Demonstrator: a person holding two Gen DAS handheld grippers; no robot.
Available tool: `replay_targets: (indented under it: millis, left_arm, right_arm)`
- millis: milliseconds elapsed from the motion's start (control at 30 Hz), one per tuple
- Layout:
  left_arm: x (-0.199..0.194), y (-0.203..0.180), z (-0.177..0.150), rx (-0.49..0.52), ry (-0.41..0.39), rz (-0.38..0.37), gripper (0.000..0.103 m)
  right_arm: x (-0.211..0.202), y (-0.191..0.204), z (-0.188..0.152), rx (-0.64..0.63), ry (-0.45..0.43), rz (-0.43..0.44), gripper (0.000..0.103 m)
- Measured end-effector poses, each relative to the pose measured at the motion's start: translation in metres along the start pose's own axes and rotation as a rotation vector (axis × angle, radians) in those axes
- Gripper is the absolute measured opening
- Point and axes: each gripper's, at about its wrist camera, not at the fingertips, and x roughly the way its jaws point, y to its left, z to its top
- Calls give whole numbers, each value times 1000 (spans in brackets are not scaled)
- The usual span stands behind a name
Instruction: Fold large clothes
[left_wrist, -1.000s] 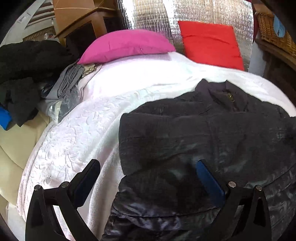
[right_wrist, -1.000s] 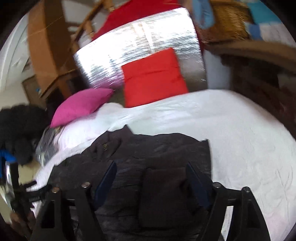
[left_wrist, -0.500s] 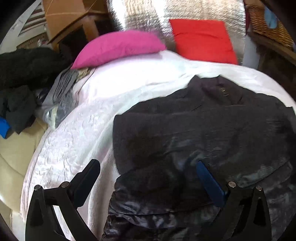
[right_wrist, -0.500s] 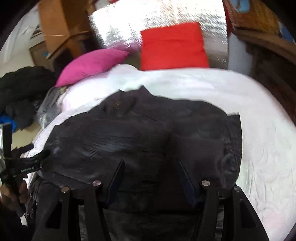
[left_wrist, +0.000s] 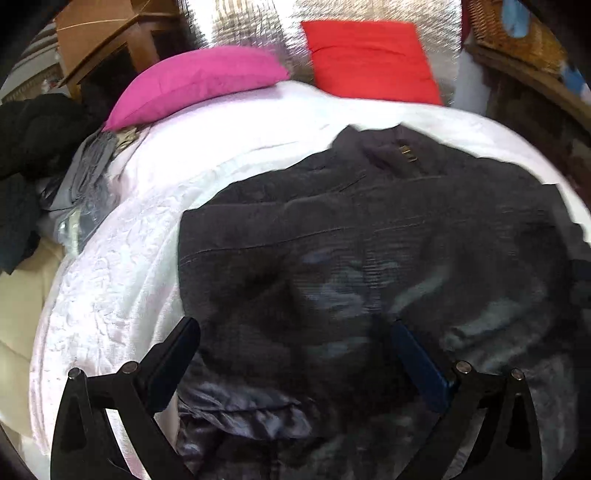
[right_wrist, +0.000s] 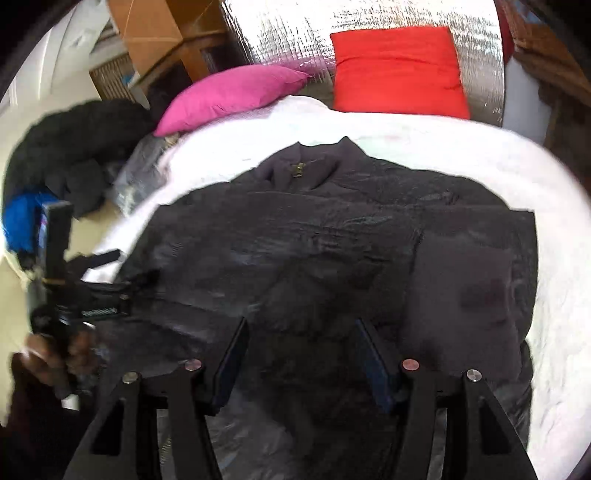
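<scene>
White bedspread (left_wrist: 122, 280) carries a dark jacket (left_wrist: 369, 236) spread flat, collar toward the red pillow (right_wrist: 399, 70). Both grippers tilt down over its near hem. Left gripper (left_wrist: 295, 354): jaws wide apart, empty. Right gripper (right_wrist: 299, 350): jaws partly spread, gripping nothing.
</scene>
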Motion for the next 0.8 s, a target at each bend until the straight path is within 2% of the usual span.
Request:
replay_targets:
  millis: [100,167,267,333,433,533,700,800]
  left_arm:
    - [-13,-13,-6,46,-31,-49,103]
    - [-13,-26,-11,88,-34,-34,103]
    - [7,-36,-16,116,36,-7,103]
    - [20,-37,-17,103,81,1,103]
    - [10,-33,-16,84,53,-26,103]
    - [-3,-25,-17,38,41,-121,103]
    - [-5,-18,-31,-92,133,-320,103]
    - [5,-13,-36,-221,202,-440,103]
  right_arm:
    - [-4,1,-5,34,1,62,63]
    - [6,4,-6,75,19,89,63]
    - [20,-9,-13,231,96,156,63]
    - [28,-12,-13,285,97,171,62]
    - [13,-16,-14,334,69,228,62]
    - [-2,-20,-19,371,58,282,62]
    - [-11,-39,-37,512,74,319,63]
    - [1,-47,-45,599,99,301,66]
